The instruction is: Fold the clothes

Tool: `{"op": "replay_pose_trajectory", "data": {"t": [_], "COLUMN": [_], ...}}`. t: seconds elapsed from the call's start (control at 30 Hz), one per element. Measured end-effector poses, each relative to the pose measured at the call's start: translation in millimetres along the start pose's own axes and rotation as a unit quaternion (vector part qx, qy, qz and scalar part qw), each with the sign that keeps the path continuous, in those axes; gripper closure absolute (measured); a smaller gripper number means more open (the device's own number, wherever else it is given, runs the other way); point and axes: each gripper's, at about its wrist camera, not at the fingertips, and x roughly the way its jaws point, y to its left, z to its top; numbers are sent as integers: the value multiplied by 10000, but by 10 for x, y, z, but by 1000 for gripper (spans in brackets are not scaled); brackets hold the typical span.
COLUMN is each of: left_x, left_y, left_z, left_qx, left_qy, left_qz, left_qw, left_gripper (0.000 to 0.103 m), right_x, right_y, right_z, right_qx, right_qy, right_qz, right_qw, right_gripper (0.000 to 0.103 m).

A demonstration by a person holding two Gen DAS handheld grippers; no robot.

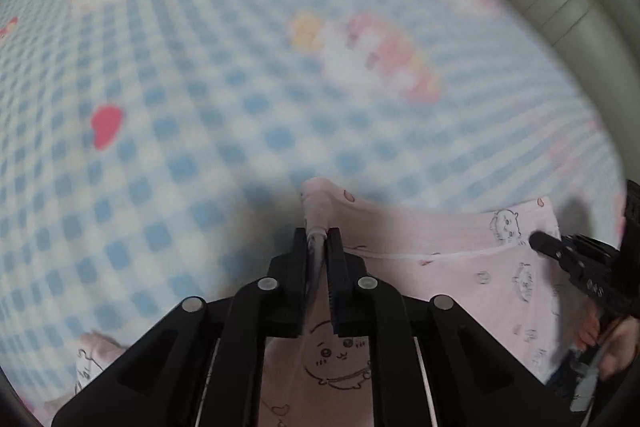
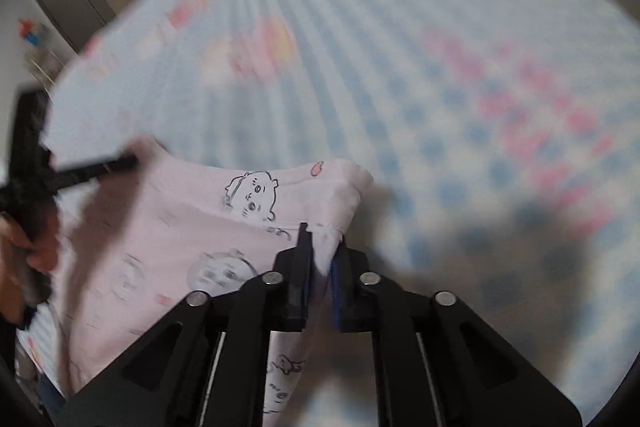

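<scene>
Left wrist view: left gripper (image 1: pixel 318 233), jaws clamped on one top corner of the pale pink cartoon-printed cotton garment (image 1: pixel 452 247). Right gripper (image 2: pixel 320 239), jaws clamped on the opposite corner. Garment held stretched between both above the blue-and-white checked bedsheet (image 1: pixel 192 131).

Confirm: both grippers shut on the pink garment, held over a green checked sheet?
Not quite. The sheet is blue and white checked, not green; the left wrist view shows it best. The rest holds: the left gripper and the right gripper are each shut on an edge of the pink garment above it.
</scene>
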Motion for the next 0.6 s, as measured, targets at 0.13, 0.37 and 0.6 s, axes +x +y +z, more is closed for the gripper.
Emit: {"op": "replay_pose_trajectory", "data": {"t": [0.13, 0.37, 0.6], "left_x": [-751, -1193, -1220], "left_y": [-186, -427, -740], "left_z": [-479, -1849, -2814], "left_qx": [322, 115, -185], "left_qy": [-843, -877, -638], "left_qz": [-279, -976, -1605], "left_qw": [9955, 9913, 9848], "left_gripper": [93, 93, 93], "right_x": [-362, -968, -890], "right_y": [93, 435, 578], "right_z": [-197, -1411, -2170], "right_qx": [-19, 115, 648], "right_qy": [-421, -331, -105], "right_qz": [362, 1235, 1449], "right_qw": [9985, 9917, 9873], "right_gripper": [91, 83, 71]}}
